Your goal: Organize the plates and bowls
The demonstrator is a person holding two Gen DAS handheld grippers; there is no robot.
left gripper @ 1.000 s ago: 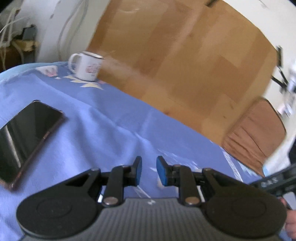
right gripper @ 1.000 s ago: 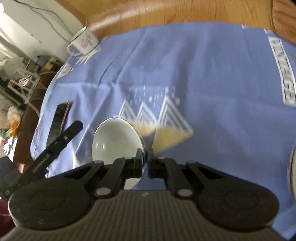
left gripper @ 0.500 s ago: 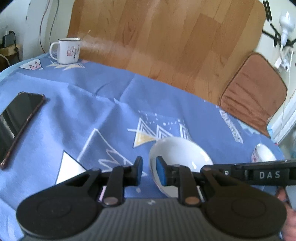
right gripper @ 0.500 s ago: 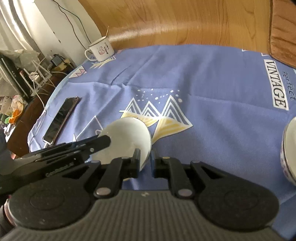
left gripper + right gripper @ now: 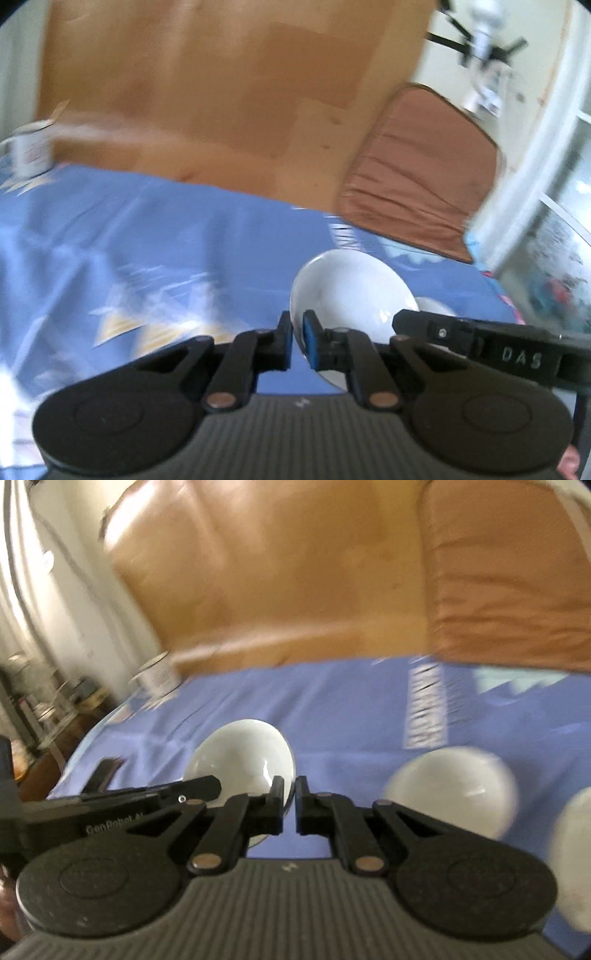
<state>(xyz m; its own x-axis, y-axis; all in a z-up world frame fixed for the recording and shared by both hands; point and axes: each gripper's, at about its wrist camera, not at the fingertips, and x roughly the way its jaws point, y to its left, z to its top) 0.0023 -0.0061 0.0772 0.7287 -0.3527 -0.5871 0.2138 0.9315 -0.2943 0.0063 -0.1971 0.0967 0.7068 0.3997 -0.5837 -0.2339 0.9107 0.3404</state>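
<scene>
Above the blue cloth (image 5: 155,236) we hold one white bowl (image 5: 351,291) by its rim, left gripper (image 5: 297,341) and right gripper (image 5: 289,808) both pinching it; we should move together, slowly, toward the other bowl (image 5: 454,786)

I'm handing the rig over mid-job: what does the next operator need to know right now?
Left claw: shut on the white bowl at its rim, jaws just closed further.
Right claw: shut on the same bowl's opposite rim, also just closed further.
The bowl is tilted, apparently off the blue cloth.
A second bowl and a blurred white dish sit to the right.
Done: bowl gripped. Left: set it with the others, probably stacked.
</scene>
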